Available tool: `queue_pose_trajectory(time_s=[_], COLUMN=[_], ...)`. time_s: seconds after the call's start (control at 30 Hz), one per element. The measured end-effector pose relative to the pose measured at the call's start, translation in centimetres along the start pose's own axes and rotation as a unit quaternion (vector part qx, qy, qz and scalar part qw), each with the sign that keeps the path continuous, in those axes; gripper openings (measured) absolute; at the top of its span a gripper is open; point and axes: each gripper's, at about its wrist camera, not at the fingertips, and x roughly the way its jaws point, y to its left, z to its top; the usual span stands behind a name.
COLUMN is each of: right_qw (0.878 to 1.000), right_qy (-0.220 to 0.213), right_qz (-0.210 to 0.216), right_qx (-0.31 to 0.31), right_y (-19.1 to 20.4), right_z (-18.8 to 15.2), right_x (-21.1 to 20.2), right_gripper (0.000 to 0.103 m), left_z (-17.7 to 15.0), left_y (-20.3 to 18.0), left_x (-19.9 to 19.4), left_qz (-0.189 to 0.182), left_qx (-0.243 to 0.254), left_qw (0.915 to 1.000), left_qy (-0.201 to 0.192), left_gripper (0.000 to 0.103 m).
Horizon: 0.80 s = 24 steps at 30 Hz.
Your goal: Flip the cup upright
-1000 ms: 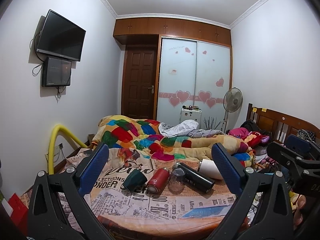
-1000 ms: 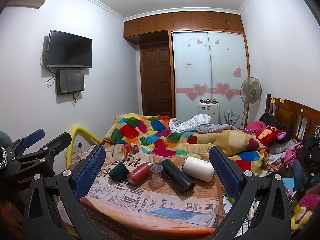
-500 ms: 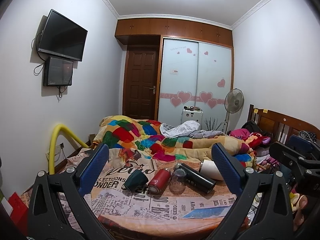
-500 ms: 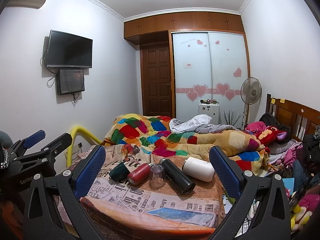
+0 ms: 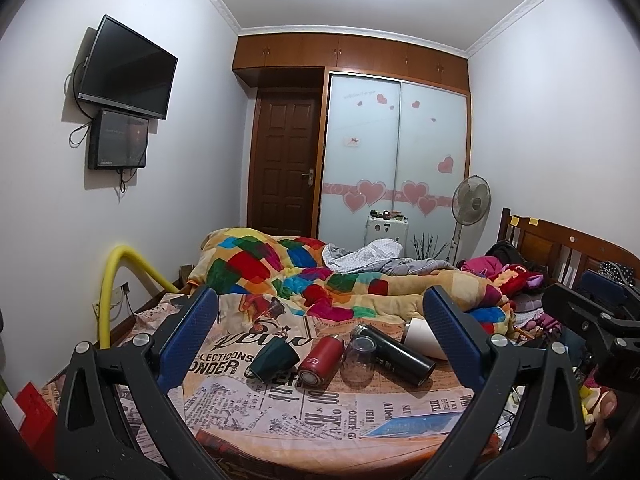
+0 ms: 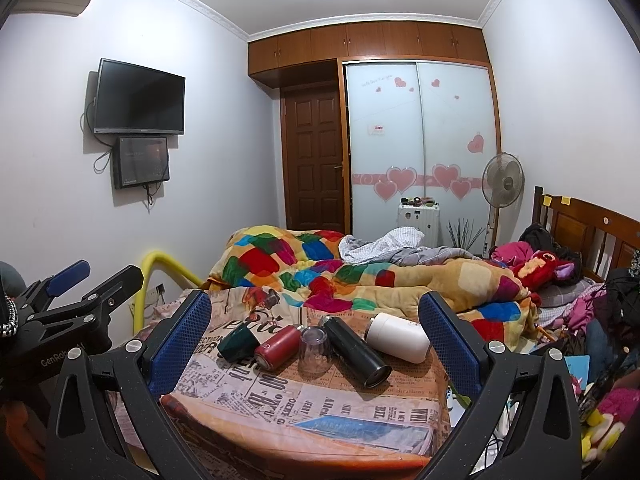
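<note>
A clear glass cup [image 5: 359, 360] [image 6: 315, 350] stands upside down on the newspaper-print bed cover [image 5: 320, 412] [image 6: 304, 404]. A dark green cup [image 5: 273, 359] [image 6: 239, 343] lies on its side to its left. A red flask [image 5: 320, 362] [image 6: 278, 347], a black flask [image 5: 394, 354] [image 6: 356, 351] and a white bottle [image 5: 422, 338] [image 6: 398, 337] lie beside them. My left gripper [image 5: 320, 330] and right gripper [image 6: 314, 328] are open and empty, held back from the cups.
A patchwork quilt [image 5: 328, 276] is heaped behind the cups. A yellow padded rail [image 5: 116, 276] runs along the left. Clothes and toys [image 6: 560, 280] pile at the right by the wooden headboard [image 6: 592, 232]. The other gripper shows at each view's edge.
The left wrist view has shifted very slightly; the scene sits a little lower and to the right. The cups and bottles have not moved. Both grippers stay open.
</note>
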Motion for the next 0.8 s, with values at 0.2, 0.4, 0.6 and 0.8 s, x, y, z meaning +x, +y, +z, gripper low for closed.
queue_pose_trajectory(time_s=[0.2, 0.4, 0.6, 0.8], right_qw=[1.000, 1.000, 0.999, 0.998], right_qy=[0.002, 0.014, 0.035, 0.065], right_qz=[0.000, 0.000, 0.000, -0.003], right_qx=[0.000, 0.001, 0.004, 0.007], right_y=[0.1, -0.1, -0.8, -1.2], right_z=[0.0, -0.2, -0.8, -1.8], right_x=[0.0, 0.8, 2.8, 5.4], right_gripper=[0.103, 0.103, 0.103, 0.103], left_z=[-0.1, -0.6, -2.0, -5.6], left_y=[0.1, 0.9, 2.4, 4.4], left_x=[0.9, 2.6, 6.0, 11.5], left_qz=[-0.001, 0.002, 0.011, 0.043], left_qx=[-0.001, -0.009, -0.019, 0.001], left_qw=[1.0000, 0.9997, 0.9974, 0.9887], left_qy=[0.006, 0.024, 0.068, 0.143], left_gripper=[0.103, 0.103, 0.103, 0.103])
